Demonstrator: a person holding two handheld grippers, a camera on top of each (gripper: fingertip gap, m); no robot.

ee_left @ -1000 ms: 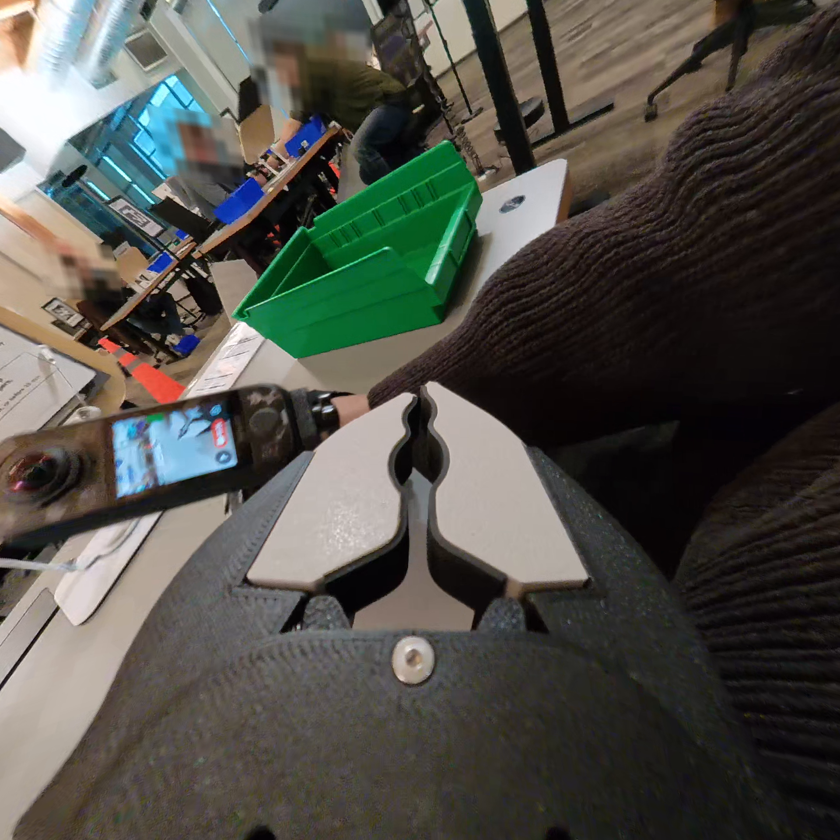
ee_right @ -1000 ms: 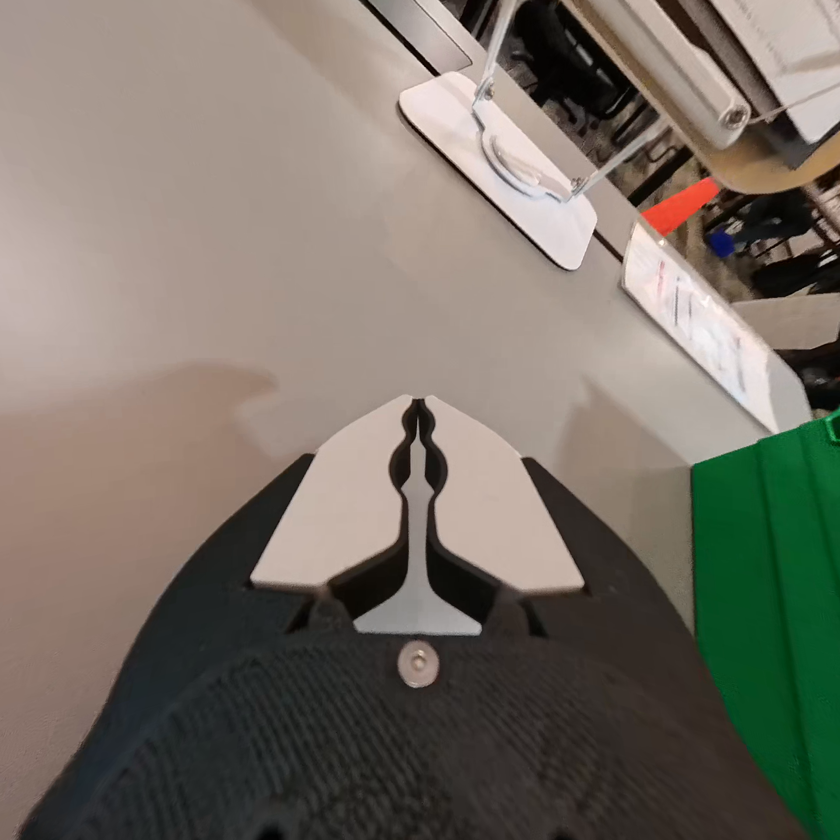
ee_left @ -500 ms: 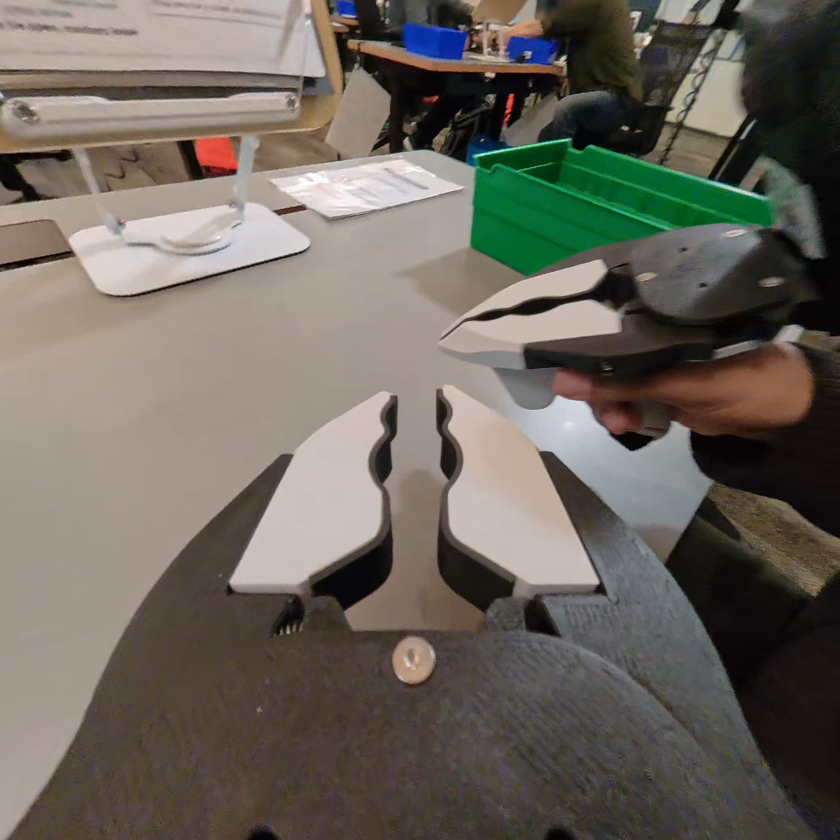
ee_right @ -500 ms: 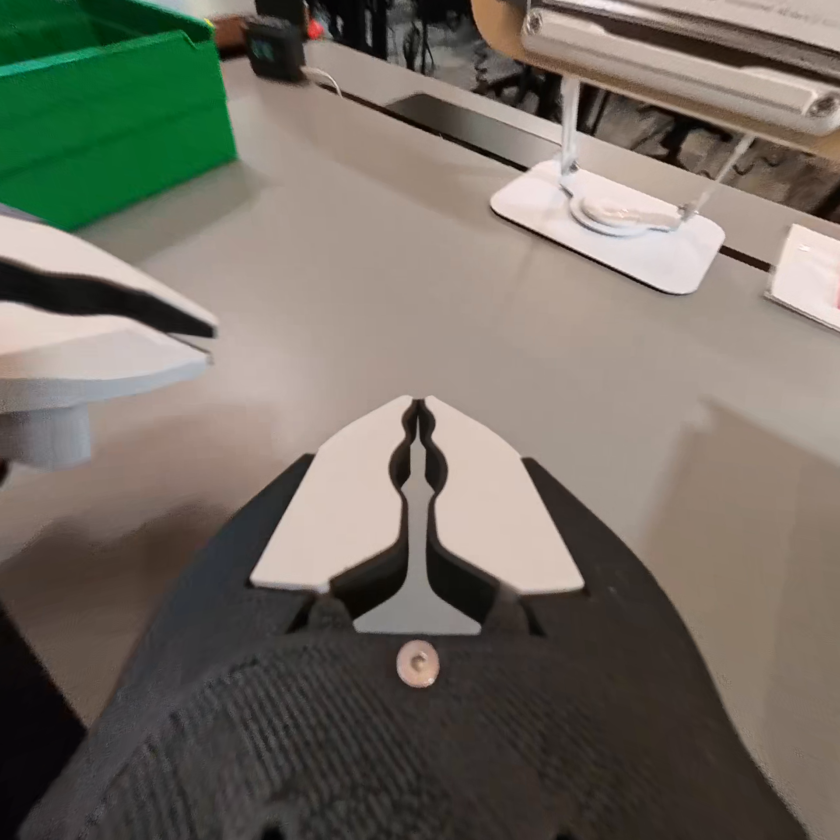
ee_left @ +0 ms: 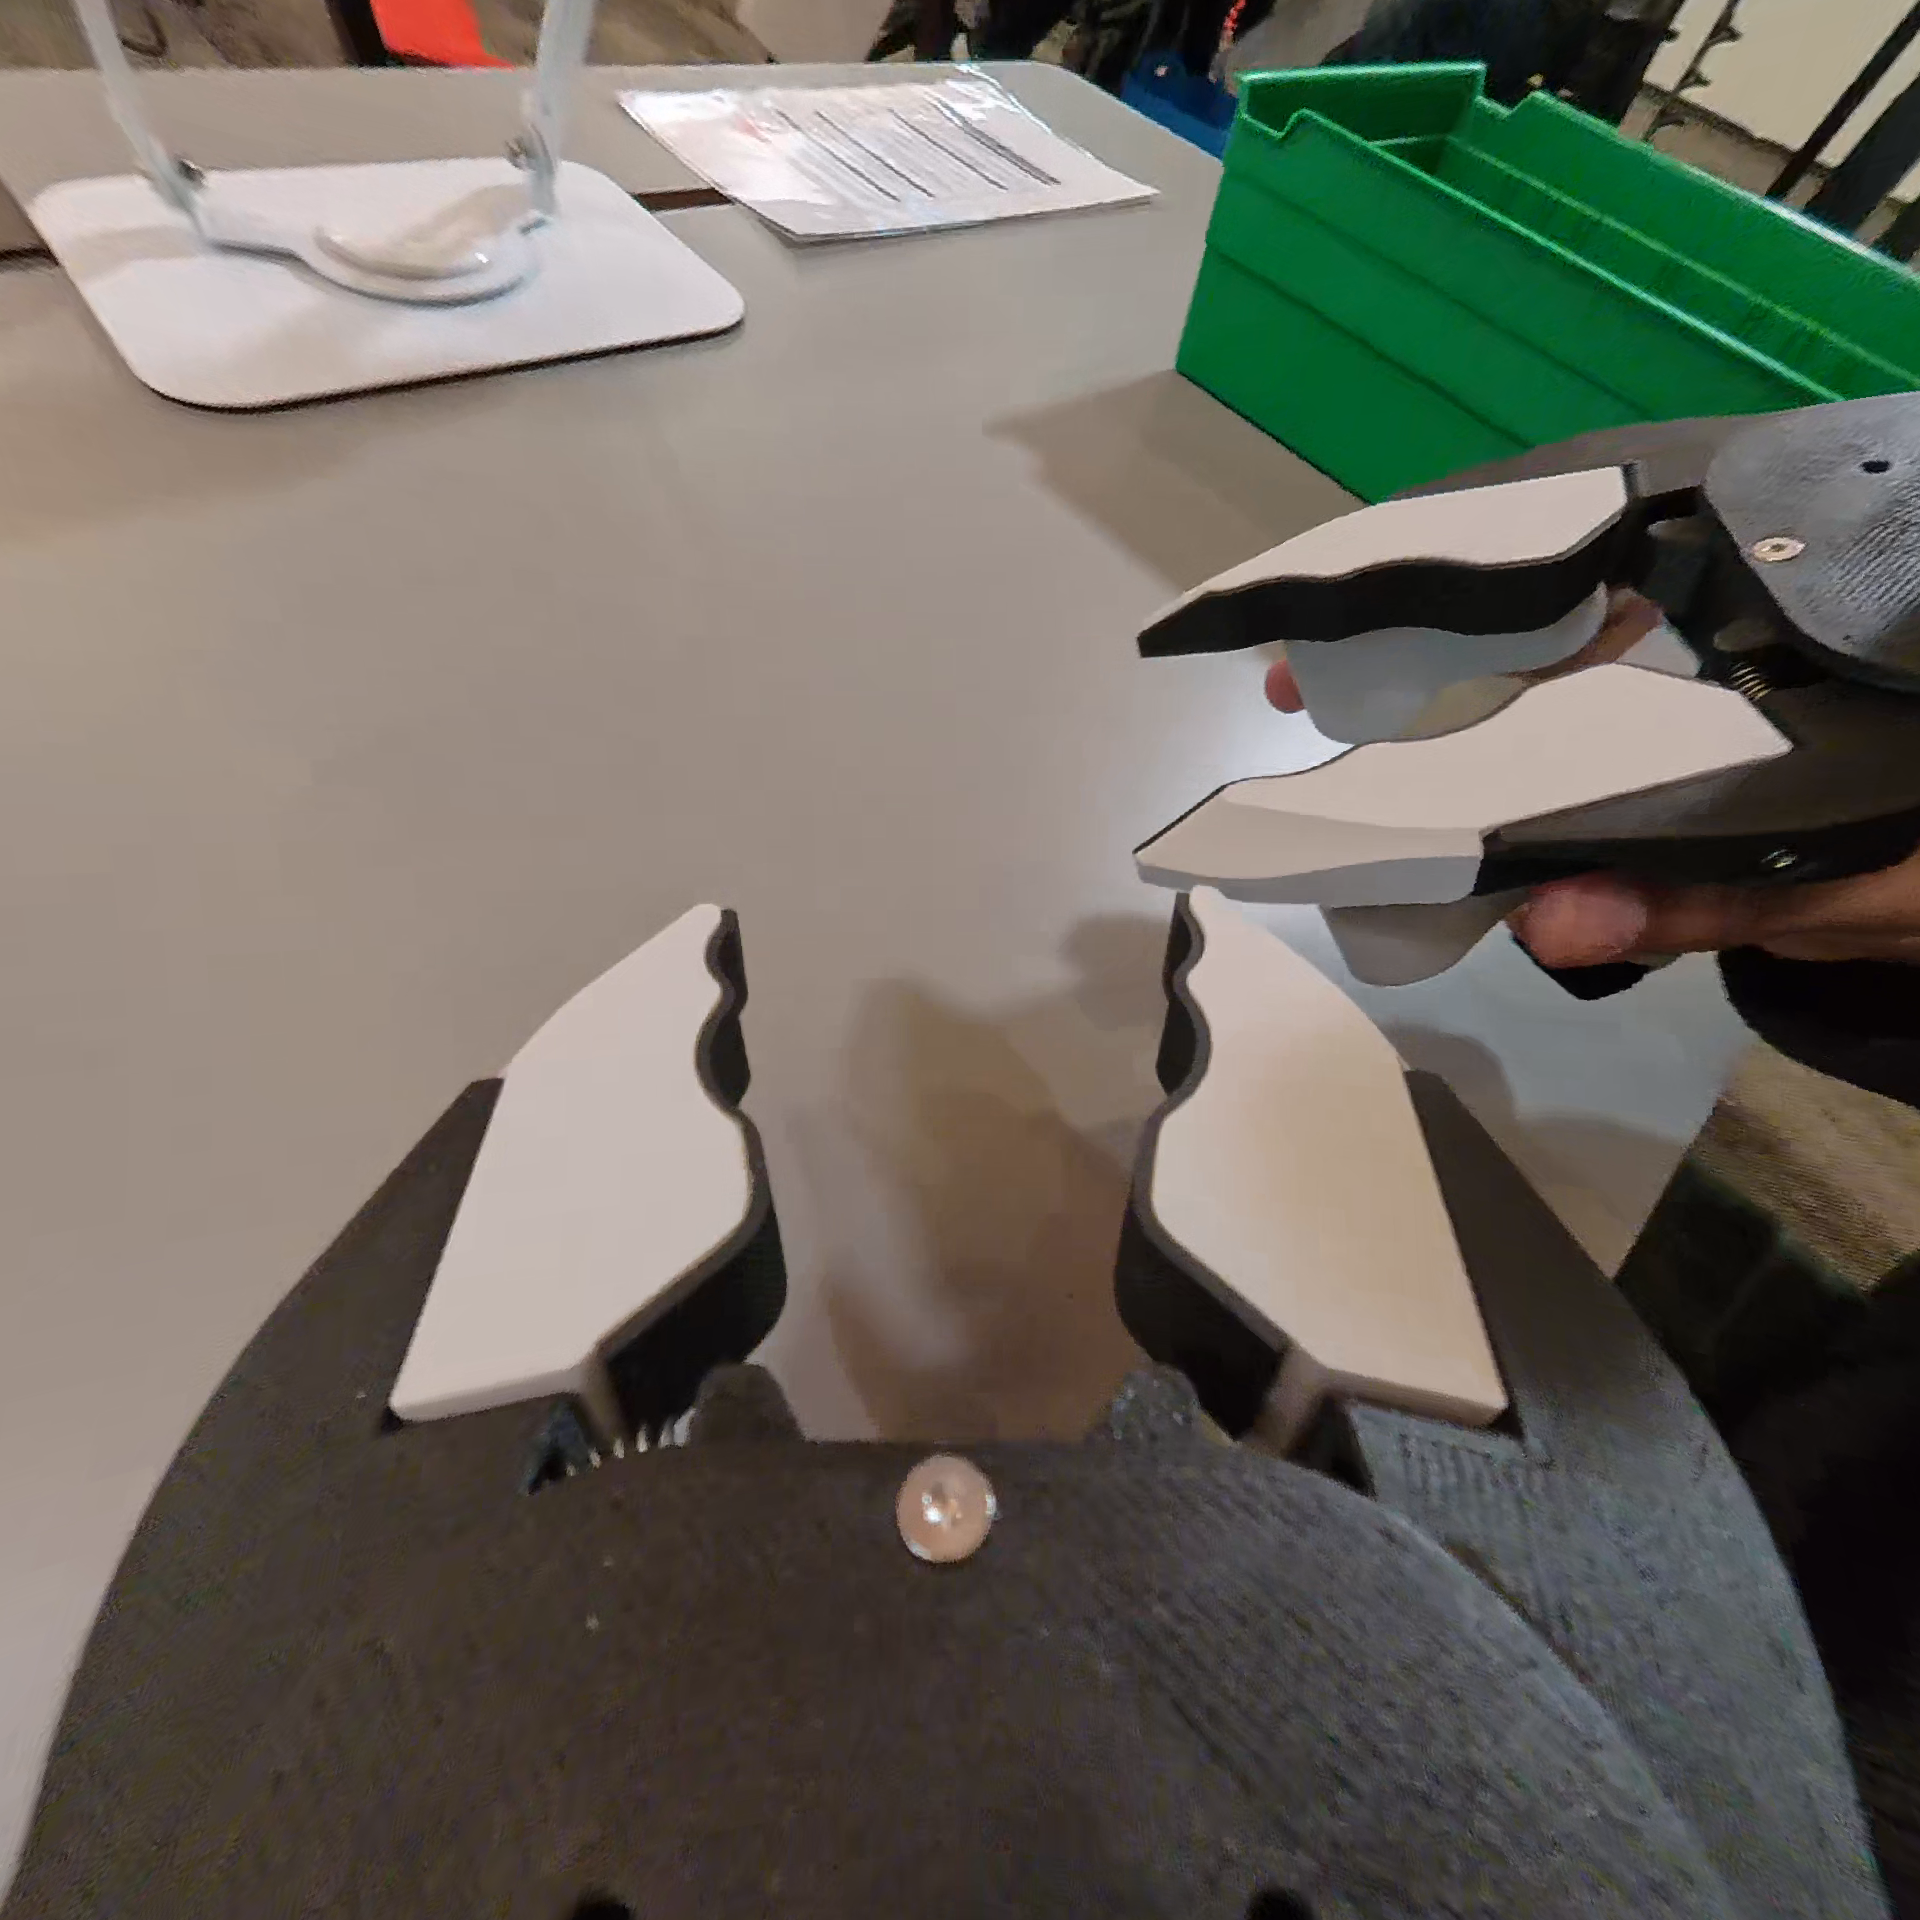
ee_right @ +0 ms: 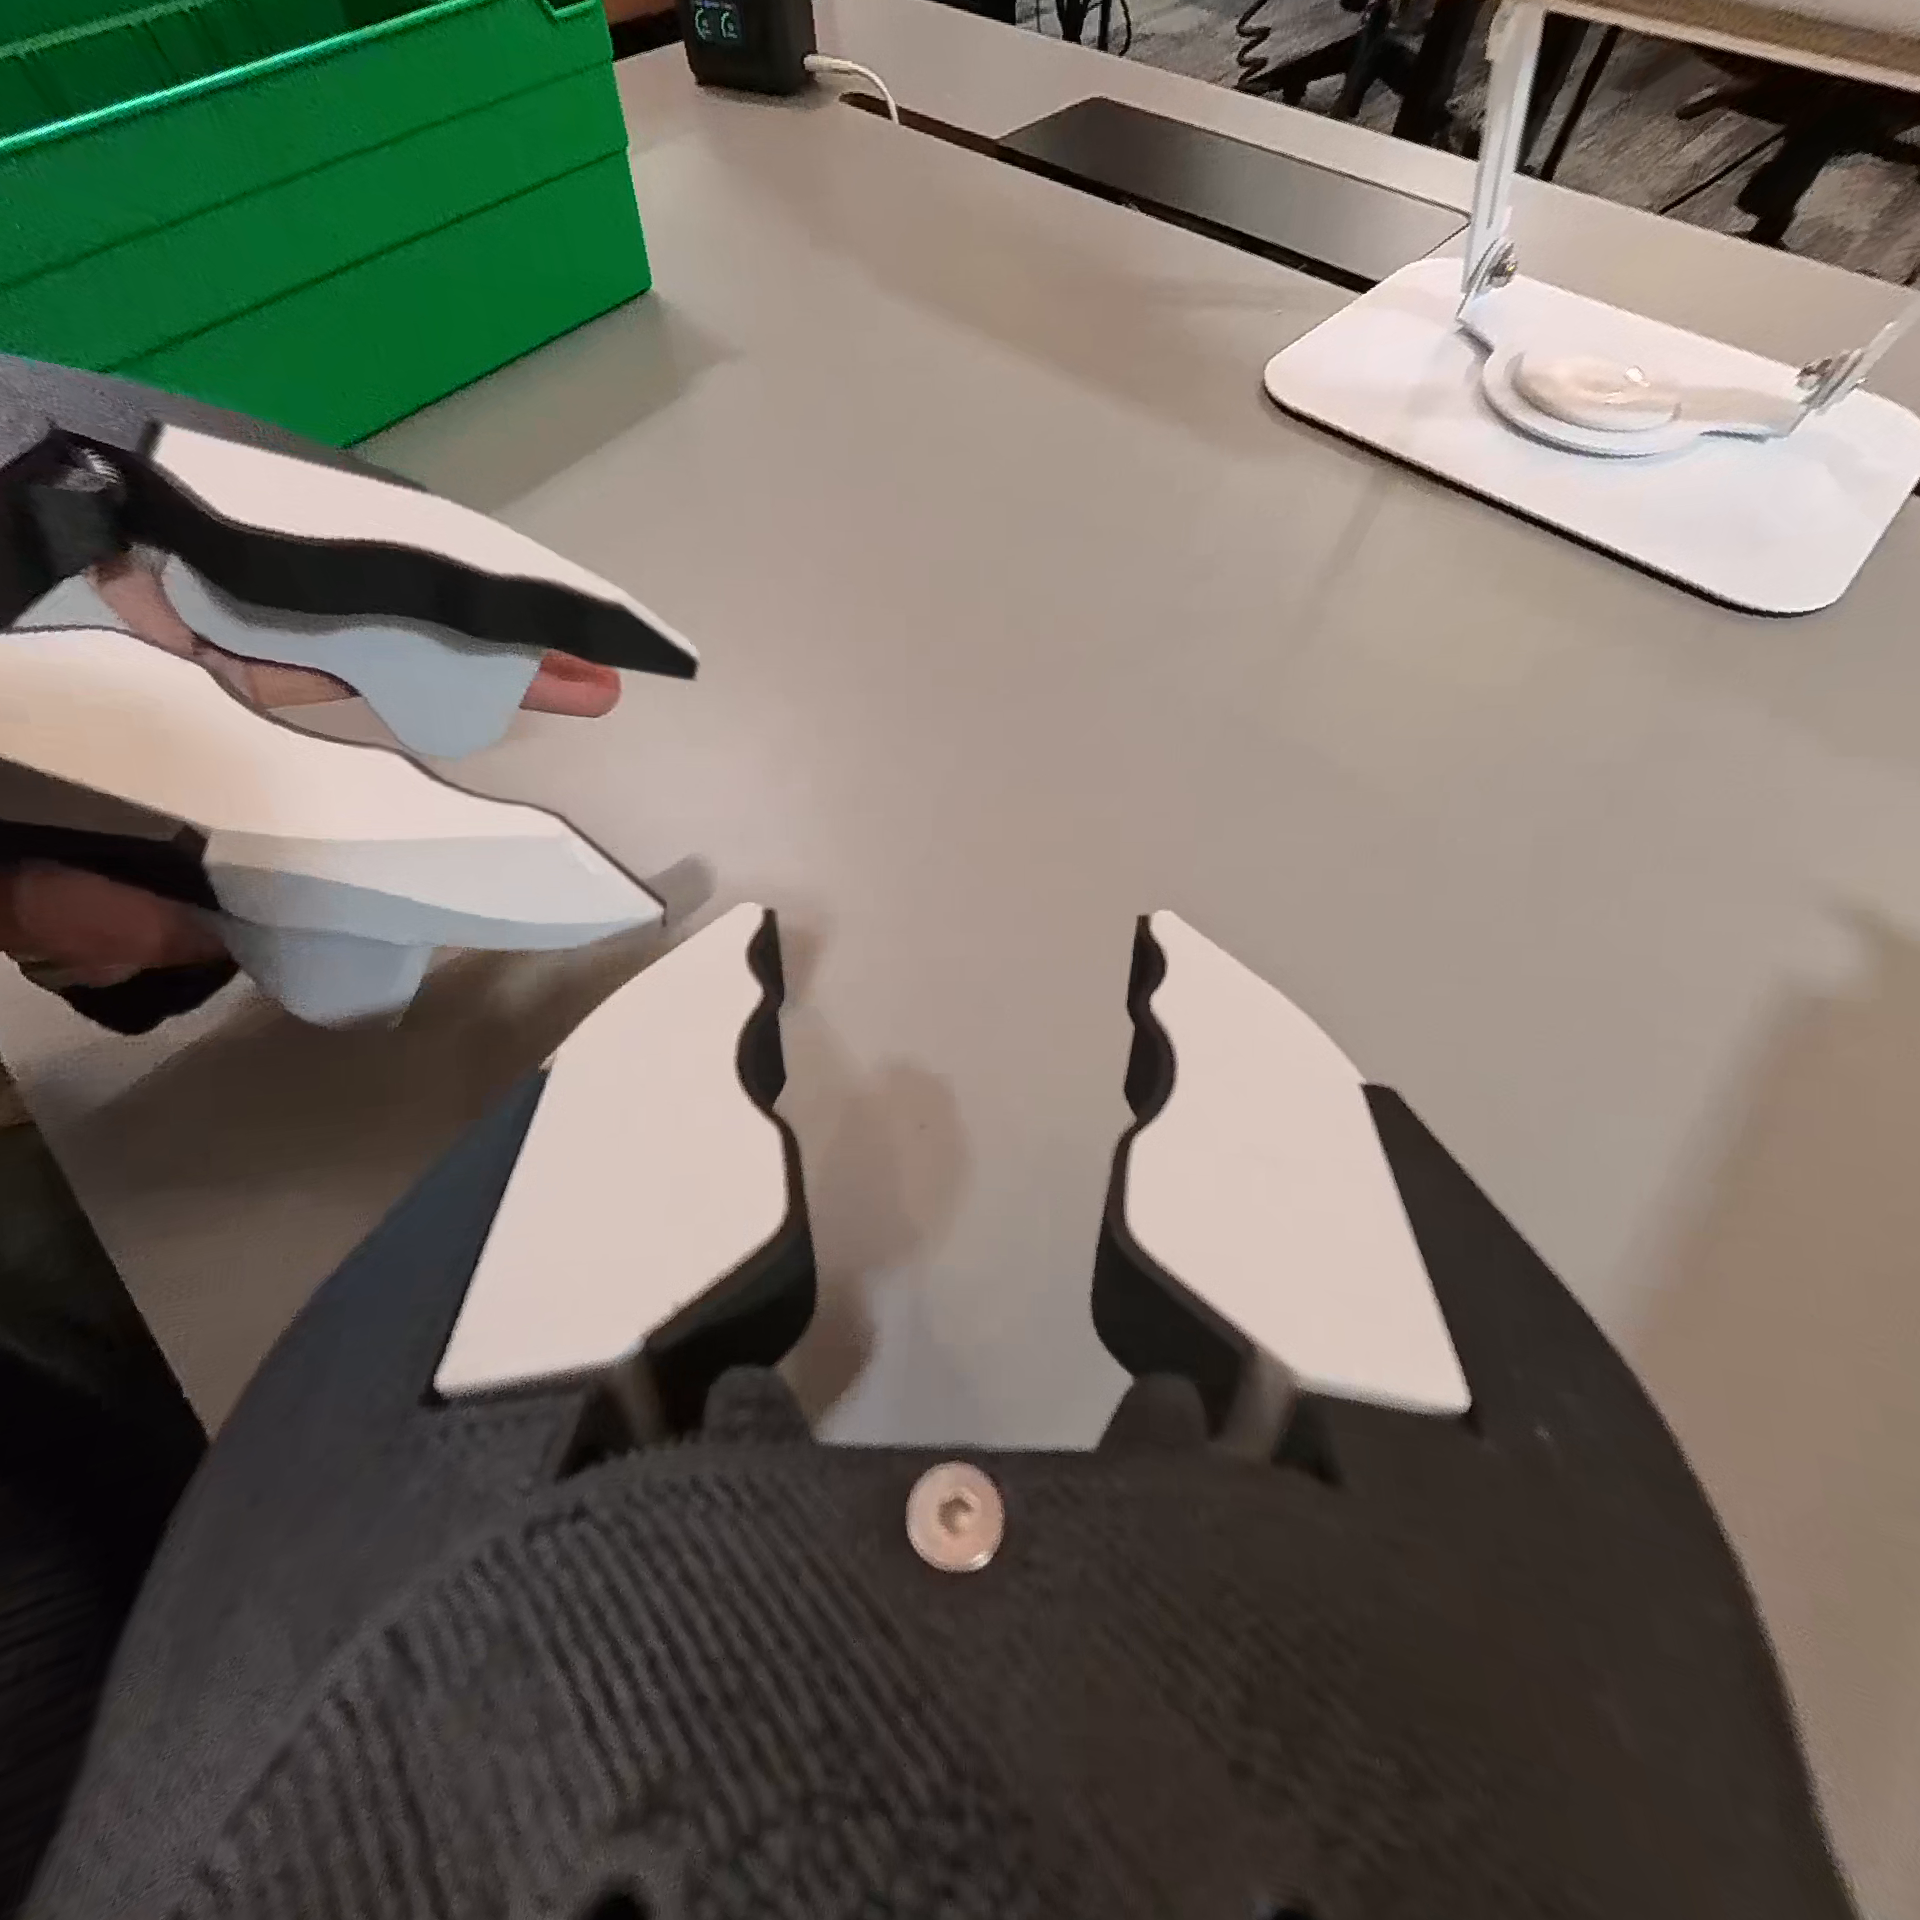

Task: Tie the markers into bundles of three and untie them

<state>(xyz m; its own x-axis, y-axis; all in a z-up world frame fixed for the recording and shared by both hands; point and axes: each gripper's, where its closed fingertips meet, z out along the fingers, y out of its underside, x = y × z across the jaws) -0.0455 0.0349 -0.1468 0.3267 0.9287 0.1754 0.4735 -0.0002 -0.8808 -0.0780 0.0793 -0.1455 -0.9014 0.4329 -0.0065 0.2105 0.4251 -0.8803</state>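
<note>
spread wide now, up from shut or barely parted half a second back: left gripper (ee_left: 956,935) and right gripper (ee_right: 956,925), tips close together, clasping nothing, over bare grey table (ee_left: 520,675). beyond, white stand base (ee_left: 395,281), paper sheet (ee_left: 883,145), green bin (ee_left: 1507,291).

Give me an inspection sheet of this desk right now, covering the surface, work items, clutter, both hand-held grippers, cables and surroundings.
Surface: grey table, bare in the middle.
Job's things: nothing seen between either pair of fingers.
Clutter: green bin at the far side; white stand base with clear uprights; printed sheet in a sleeve; small black device with a lit screen.
Grippers: left hand-held gripper open, empty, over bare table; right hand-held gripper open, empty, tips close beside the left one's.
Cables: one white cable from the black device.
Surroundings: dark inset panel in the table; chairs and floor beyond, blurred.
</note>
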